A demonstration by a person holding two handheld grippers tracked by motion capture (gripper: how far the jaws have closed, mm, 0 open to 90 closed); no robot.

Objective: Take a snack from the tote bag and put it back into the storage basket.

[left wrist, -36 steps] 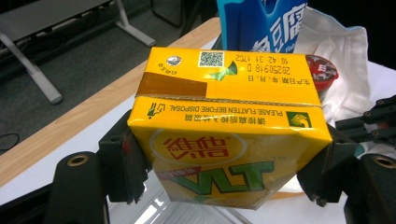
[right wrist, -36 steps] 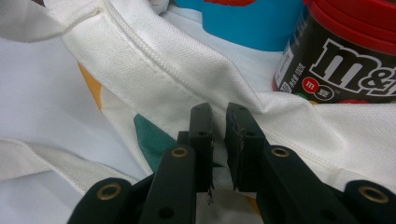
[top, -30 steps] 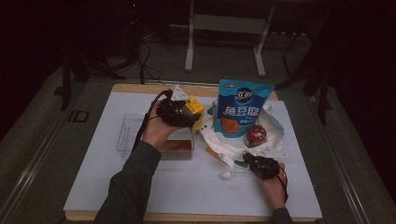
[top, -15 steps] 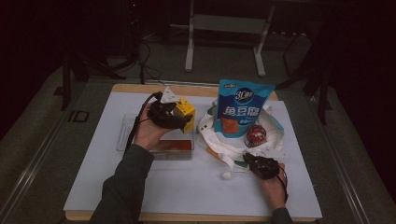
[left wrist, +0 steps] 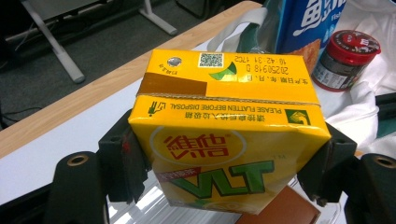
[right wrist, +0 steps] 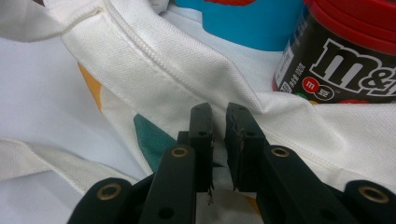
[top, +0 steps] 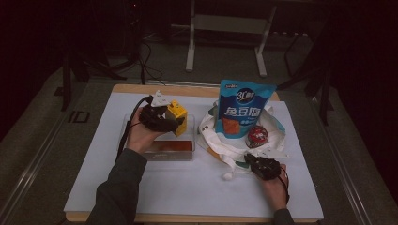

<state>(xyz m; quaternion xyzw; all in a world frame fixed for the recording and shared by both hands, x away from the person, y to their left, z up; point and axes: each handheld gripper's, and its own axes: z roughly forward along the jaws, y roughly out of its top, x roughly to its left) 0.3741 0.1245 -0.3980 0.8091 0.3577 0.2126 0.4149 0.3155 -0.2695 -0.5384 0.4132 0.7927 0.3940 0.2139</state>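
Right gripper low over white bag, jaws nearly together with a thin gap, tips at a fold of the cloth. Teal patch and orange patch printed on the fabric. Red-lidded candy jar upper right, resting on the bag. Blue pouch behind.

High view overhead; gripper views close; all share jar.

The room sat dim, its far side nearly black. A wooden table under a white mat stood on grey floor. Behind it stood a pale metal stand, with black cables trailing across the floor.
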